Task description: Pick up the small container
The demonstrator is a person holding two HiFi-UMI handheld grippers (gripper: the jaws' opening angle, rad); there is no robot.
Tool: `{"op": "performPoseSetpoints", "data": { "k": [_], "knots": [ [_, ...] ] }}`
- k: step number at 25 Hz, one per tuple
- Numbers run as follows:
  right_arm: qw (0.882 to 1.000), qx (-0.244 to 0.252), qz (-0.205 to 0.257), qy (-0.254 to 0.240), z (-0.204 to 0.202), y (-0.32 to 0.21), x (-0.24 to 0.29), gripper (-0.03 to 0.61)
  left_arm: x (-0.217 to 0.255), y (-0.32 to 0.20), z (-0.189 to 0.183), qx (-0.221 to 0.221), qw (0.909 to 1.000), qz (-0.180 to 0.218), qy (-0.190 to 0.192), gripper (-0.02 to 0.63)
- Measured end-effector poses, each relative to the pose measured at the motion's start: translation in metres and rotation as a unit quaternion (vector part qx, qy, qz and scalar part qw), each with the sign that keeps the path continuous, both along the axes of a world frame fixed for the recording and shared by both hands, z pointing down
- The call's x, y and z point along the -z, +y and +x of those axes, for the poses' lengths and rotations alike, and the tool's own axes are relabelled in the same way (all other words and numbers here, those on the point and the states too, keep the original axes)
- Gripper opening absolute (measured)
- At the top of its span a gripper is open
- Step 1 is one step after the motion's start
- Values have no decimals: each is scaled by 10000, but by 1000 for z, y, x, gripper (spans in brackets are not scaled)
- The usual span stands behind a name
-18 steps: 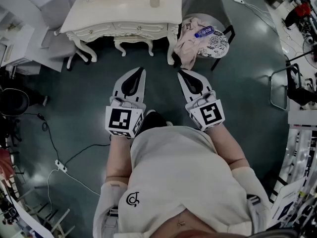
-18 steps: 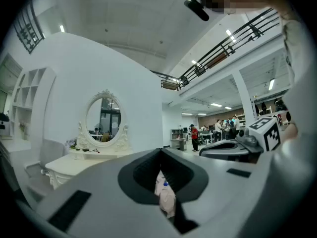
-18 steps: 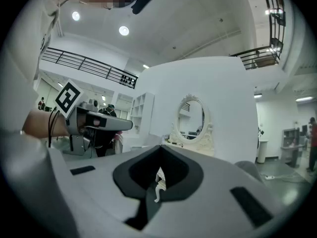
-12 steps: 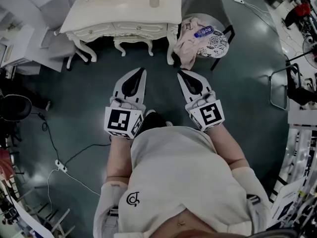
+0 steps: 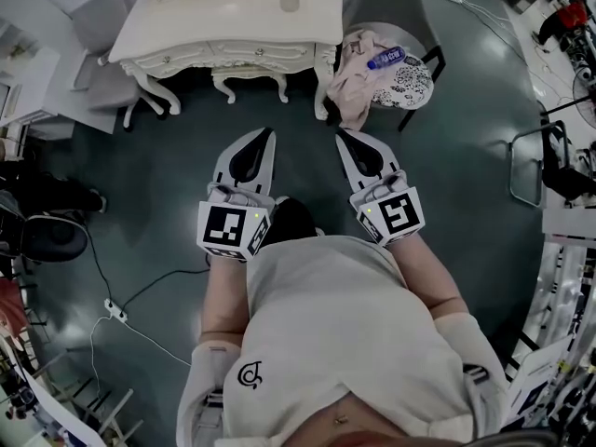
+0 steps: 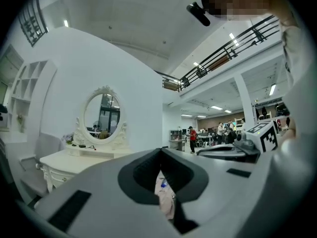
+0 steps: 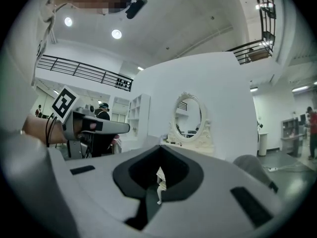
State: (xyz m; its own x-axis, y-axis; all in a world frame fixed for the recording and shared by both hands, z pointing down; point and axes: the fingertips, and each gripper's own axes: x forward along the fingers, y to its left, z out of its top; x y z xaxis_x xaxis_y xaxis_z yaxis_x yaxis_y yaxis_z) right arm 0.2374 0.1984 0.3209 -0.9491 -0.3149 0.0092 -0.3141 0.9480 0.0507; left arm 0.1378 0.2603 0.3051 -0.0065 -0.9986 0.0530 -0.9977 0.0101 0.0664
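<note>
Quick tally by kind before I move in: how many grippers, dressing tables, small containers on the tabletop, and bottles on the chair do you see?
Grippers: 2, left gripper and right gripper
Dressing table: 1
Small container: 1
Bottle: 1
Total: 5

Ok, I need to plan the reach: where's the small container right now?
Head view, top centre: the small container stands on the white dressing table, toward its right end, just left of the clothes-draped chair.
</note>
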Motion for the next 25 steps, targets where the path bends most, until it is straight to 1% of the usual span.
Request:
{"op": "performPoseSetpoints", "data": {
  "k": [5,10,14,16,18,22,25],
  "knots": [
    [9999,29,-23,159,-34,-26,-12,6,-12,-30,-36,-1,9998,-174,63,14],
    [9990,-38,167,423,-93,-66,-28,6,-24,-82,-90,-217,9996,-191,73,14],
    [9983,-361,179,420,-152,-117,-23,6,-23,-135,-154,-476,9986,-145,177,14],
    [9973,-524,172,493,-182,-142,-22,6,-20,-164,-188,-574,9981,-115,179,14],
    [9959,-715,129,536,-209,-168,-21,6,-19,-193,-218,-770,9968,-138,162,14],
    [9915,-1175,48,558,-253,-216,-22,6,-21,-247,-266,-1187,9926,-189,172,14],
    [9883,-1412,-15,583,-279,-248,-25,6,-27,-281,-298,-1356,9902,-234,255,14]
  ]
}}
